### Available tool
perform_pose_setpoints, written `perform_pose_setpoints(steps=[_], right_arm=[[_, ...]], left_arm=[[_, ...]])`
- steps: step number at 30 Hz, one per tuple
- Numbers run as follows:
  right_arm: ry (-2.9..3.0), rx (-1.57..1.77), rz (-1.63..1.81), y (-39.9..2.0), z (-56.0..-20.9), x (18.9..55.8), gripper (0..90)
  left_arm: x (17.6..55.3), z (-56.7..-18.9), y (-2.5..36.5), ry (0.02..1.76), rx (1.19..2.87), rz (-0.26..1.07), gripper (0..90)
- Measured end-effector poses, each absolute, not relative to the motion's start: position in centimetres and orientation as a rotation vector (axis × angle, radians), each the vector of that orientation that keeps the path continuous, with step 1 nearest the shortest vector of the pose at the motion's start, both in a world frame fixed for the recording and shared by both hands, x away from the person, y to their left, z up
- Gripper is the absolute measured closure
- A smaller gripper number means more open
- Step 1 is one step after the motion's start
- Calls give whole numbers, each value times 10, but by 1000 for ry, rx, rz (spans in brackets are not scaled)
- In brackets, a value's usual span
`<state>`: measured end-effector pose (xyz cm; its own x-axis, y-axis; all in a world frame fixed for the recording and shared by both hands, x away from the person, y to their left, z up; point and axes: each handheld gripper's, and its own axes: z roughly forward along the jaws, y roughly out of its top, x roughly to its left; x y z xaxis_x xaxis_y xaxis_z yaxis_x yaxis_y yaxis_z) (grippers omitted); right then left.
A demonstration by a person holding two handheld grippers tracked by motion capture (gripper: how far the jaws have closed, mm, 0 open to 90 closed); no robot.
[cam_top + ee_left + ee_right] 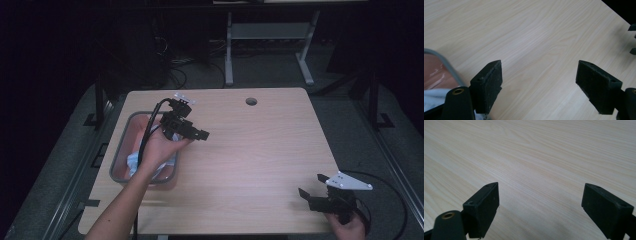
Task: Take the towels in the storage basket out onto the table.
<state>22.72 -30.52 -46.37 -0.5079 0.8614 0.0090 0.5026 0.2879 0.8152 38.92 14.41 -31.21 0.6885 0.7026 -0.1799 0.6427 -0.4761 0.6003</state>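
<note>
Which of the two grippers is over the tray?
The left gripper, jaws open, held above the right edge of the pink tray with white cloth. The right gripper is near the table's right front corner.

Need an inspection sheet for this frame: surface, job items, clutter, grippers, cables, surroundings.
Surface: light wood table, round hole near the far edge.
Job's things: grey-rimmed pink bin at the table's left side, white cloth inside.
Clutter: nothing seen.
Grippers: left gripper open, empty, held over the bin's right rim; right gripper open, empty, at the near right corner.
Cables: black cable trails from the left gripper; another loops off the right edge.
Surroundings: dark room, grey desk frame behind, floor cables.
</note>
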Motion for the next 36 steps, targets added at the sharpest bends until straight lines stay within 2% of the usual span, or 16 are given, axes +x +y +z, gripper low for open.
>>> perform_pose_setpoints(steps=[16, 36], right_arm=[[2133, 1216, 1105, -304, -464, 228, 141], [2139, 1220, 1102, -303, -464, 228, 141]], left_arm=[[389, -317, 192, 1126, 2181, 142, 218], [382, -328, 231, 1195, 2109, 129, 229]])
